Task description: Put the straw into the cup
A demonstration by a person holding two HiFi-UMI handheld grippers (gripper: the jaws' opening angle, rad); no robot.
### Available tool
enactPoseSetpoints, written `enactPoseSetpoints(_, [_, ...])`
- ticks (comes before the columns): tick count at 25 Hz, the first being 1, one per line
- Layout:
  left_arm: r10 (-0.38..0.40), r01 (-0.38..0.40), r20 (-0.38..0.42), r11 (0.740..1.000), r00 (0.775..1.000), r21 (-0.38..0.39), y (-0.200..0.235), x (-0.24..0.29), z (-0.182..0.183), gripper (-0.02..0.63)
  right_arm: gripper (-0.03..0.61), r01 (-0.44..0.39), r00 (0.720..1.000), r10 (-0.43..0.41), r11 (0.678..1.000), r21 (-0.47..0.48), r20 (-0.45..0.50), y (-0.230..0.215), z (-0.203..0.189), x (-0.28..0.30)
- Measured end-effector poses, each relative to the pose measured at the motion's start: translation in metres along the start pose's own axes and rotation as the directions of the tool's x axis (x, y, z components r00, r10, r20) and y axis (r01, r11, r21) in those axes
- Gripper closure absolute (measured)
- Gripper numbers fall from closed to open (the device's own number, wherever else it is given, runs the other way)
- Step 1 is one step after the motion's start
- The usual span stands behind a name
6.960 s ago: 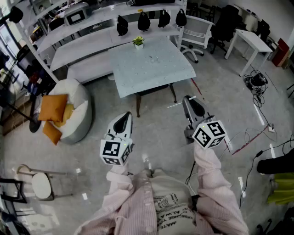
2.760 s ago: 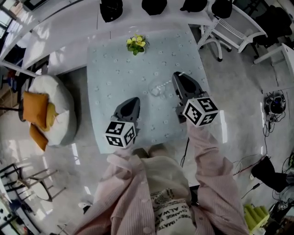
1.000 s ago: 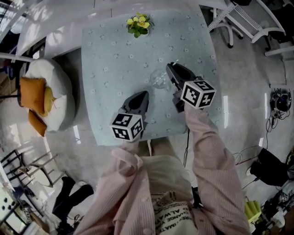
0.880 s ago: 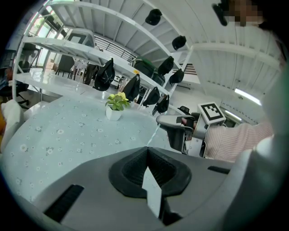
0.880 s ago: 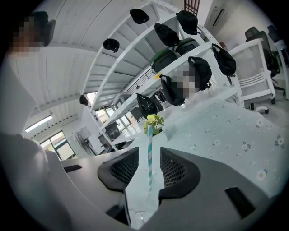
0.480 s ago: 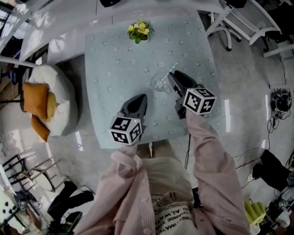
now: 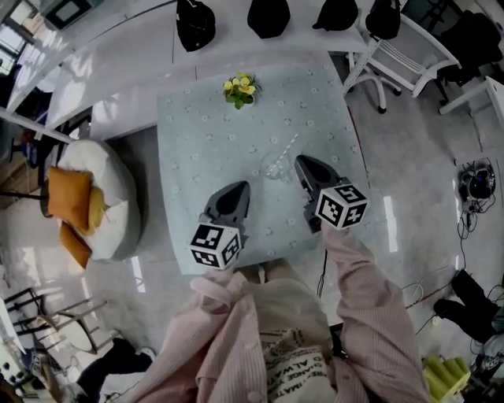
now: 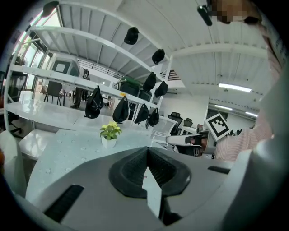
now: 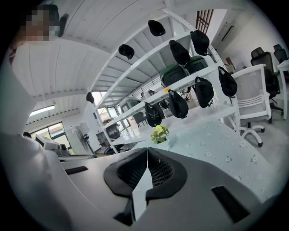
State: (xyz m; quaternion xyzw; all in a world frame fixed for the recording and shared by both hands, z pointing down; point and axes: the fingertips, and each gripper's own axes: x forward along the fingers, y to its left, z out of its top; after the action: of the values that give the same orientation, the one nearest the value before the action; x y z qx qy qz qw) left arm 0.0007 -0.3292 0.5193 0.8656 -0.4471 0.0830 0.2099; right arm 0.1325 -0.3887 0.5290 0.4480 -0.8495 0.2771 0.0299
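A clear cup [image 7: 275,168] stands near the middle of the pale blue table [image 7: 197,134]. A thin straw [image 7: 288,147] leans out of it toward the upper right. My right gripper [image 7: 300,160] is just right of the cup and apart from the straw. Its jaws have just been closing and are shut with nothing between them [image 9: 147,149]. My left gripper [image 7: 241,186] hovers nearer the table's front edge, left of the cup, also shut and empty [image 8: 147,149]. Both gripper views miss the cup behind the gripper bodies.
A small potted plant [image 7: 241,88] with yellow flowers stands at the table's far side, also in the gripper views [image 8: 109,133] [image 9: 160,134]. Black bags [image 7: 195,24] hang on a white rack behind. A white chair [image 7: 402,55] is at the right.
The right gripper has let go of the straw and drawn back toward the person, then shut. The straw now leans in the cup. Both grippers have lifted a little.
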Motion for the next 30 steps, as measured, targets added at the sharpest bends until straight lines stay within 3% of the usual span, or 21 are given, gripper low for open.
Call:
enactPoseSetpoints(11, [-0.005, -0.005, 0.110, 0.996, 0.994, 0.090, 0.000, -0.045, 0.052, 0.614, 0.578, -0.015, 0.994, 0.031, 0.989, -0.147, 0.106, 0.050, 0.045, -0.038])
enactPoseSetpoints(20, [0.029, -0.050, 0.194, 0.993, 0.981, 0.104, 0.010, -0.076, 0.080, 0.614, 0.578, 0.006, 0.975, 0.035, 0.983, -0.183, 0.221, 0.076, 0.080, -0.064])
enactPoseSetpoints(30, [0.053, -0.082, 0.230, 0.989, 0.972, 0.120, 0.020, -0.089, 0.089, 0.614, 0.578, 0.062, 0.955, 0.007, 0.974, -0.220, 0.297, 0.090, 0.091, -0.085])
